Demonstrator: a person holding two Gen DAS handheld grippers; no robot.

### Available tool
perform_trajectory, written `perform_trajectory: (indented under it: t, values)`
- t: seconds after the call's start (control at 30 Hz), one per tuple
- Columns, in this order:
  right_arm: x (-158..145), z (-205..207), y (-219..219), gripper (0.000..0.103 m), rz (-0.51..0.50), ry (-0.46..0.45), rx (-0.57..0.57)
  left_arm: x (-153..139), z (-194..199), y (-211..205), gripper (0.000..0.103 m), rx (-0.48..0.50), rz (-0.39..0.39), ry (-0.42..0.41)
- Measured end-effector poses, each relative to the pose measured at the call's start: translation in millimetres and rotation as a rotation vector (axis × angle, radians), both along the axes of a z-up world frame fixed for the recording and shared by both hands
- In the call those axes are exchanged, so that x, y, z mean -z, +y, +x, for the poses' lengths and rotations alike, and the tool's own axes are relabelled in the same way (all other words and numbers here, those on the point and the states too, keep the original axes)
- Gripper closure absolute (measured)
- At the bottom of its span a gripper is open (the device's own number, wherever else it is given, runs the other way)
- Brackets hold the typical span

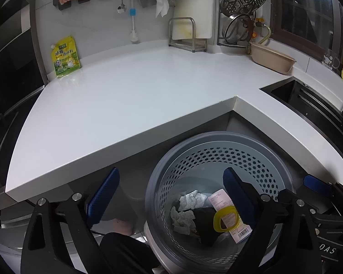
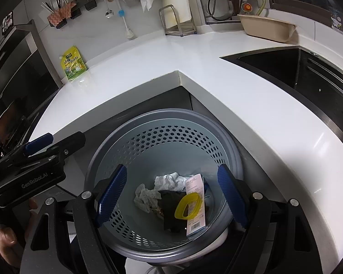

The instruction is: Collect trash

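Below the inner corner of the white countertop (image 2: 217, 96) we see a grey perforated waste bin (image 2: 162, 137) standing on the floor, and both our grippers hang over it. Our left gripper (image 1: 171, 196) has its blue pads spread wide with nothing between them; one pad sits outside the bin's rim, the other over its opening. Our right gripper (image 2: 171, 194) is likewise spread wide and carries nothing, both pads framing the bin's inside.

At the bottom of the bin lie two crumpled white tissues (image 2: 169, 180), a dark wrapper (image 2: 171, 210), a yellow plastic ring (image 2: 188, 205) and a printed label with a barcode (image 2: 195, 223), all piled together and touching.

On the countertop, a yellow-green pouch (image 1: 65, 57) leans against the back wall near the far left corner. A beige basin (image 1: 272, 57) sits at the back edge beside the dark sink (image 1: 308, 100).
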State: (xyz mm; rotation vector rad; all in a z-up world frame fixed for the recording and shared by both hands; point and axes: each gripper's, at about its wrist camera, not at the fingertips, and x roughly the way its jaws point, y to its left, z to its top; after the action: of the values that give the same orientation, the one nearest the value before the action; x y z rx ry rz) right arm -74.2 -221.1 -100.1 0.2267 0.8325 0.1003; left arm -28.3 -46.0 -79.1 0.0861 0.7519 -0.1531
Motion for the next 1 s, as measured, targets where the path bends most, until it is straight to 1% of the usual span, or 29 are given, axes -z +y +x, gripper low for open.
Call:
perform_trajectory:
  t: [0.4, 0.6, 1.0]
  values:
    - [-5.3, -3.0, -1.3, 0.025, -0.004, -0.014, 0.014, -5.1, -2.5, 0.5, 0.007, -0.006, -0.001, -0.011]
    - [-7.9, -4.0, -0.8, 0.025, -0.006, -0.019, 0.016, -7.3, -2.4, 3.6, 0.006, -0.017, -0.008, -0.013]
    - [-9.9, -4.1, 1.4, 0.025, -0.014, -0.022, 0.015, -9.8, -3.2, 5.5, 0.006, -0.045, 0.012, -0.023]
